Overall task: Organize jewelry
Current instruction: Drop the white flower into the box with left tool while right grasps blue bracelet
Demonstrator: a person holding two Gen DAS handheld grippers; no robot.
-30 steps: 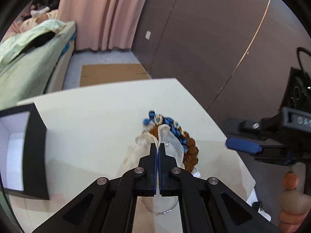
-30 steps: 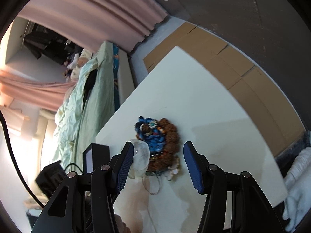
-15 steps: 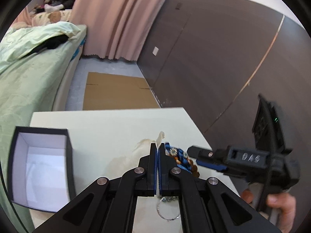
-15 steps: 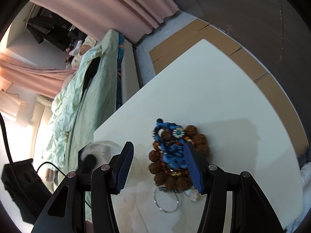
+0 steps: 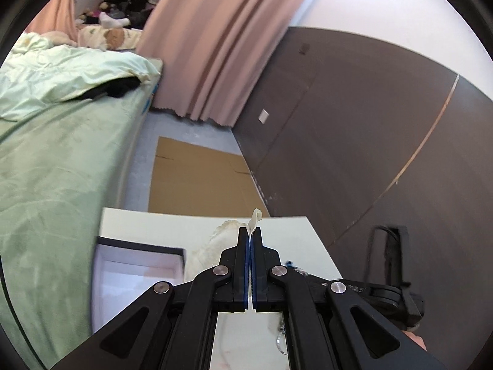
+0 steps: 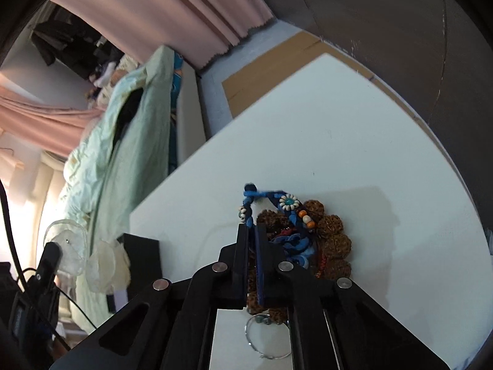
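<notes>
Left hand-held gripper [image 5: 250, 236] is clamped tight on a sheer cream organza pouch [image 6: 106, 266], dangling above the black gift box with white lining [image 5: 135, 269] at the desk's [image 6: 354, 141] 9 o'clock edge. Right hand-held gripper [image 6: 252, 231] is pinched on the blue braided cord bracelet [image 6: 279, 215], atop a brown knobbly seed-bead bracelet [image 6: 334, 240]. Thin silver bangle [image 6: 265, 337] at 6 o'clock.

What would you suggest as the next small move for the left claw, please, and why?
Probably carry it over the open black box and release: the left claw is shut on the sheer pouch, lifted off the table, with the box just to its left.
</notes>
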